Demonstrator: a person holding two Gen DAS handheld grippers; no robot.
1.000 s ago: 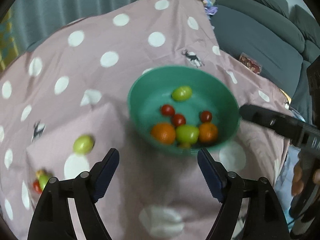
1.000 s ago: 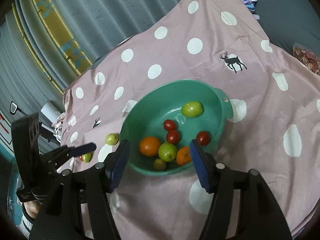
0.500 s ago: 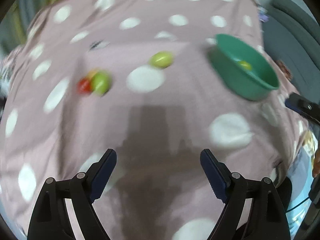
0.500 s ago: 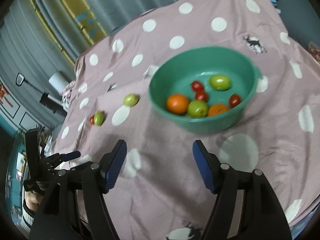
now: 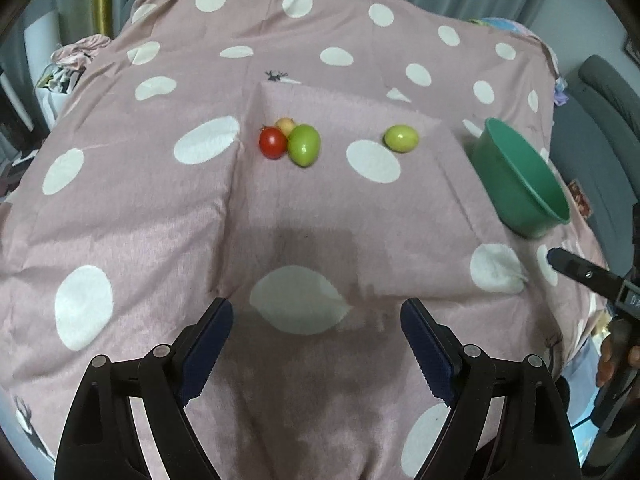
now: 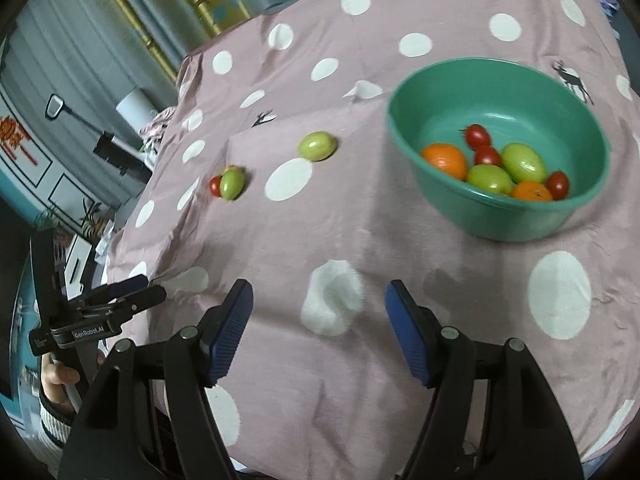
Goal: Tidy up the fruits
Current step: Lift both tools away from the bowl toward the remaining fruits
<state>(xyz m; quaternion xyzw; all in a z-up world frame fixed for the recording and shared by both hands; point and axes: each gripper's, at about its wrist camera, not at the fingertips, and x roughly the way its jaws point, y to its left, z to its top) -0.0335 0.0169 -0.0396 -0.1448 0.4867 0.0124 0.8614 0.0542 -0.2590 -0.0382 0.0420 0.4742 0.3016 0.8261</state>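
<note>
Since a second ago our left gripper [image 5: 316, 352] has swung away from the green bowl [image 6: 496, 216], so that in its view the bowl [image 5: 520, 184] now sits at the right and the loose fruit lies straight ahead; our right gripper [image 6: 320, 328] has drawn back from the bowl towards the near edge of the cloth.

We see four fruits on the cloth outside the bowl. A red tomato [image 5: 273, 142], a green fruit [image 5: 304, 145] and a small yellowish fruit [image 5: 285, 125] touch one another in a cluster near the middle of the pink dotted cloth [image 5: 120, 208]. A single yellow-green fruit [image 5: 401, 138] lies apart, between that cluster and the bowl, just beside a white dot.

In the right wrist view the bowl holds two oranges [image 6: 445, 159], two green fruits [image 6: 523, 162] and three small red tomatoes [image 6: 478, 134], gathered towards its near wall. It stands towards the right side of the cloth.

Both grippers hover over the near part of the cloth. Our left gripper's jaws have just been opening and stand wide with nothing between them. Our right gripper's jaws have also just been opening and are parted, likewise empty. A grey sofa [image 5: 600, 128] stands beyond the right edge, and curtains [image 6: 132, 12] hang behind the far edge.
</note>
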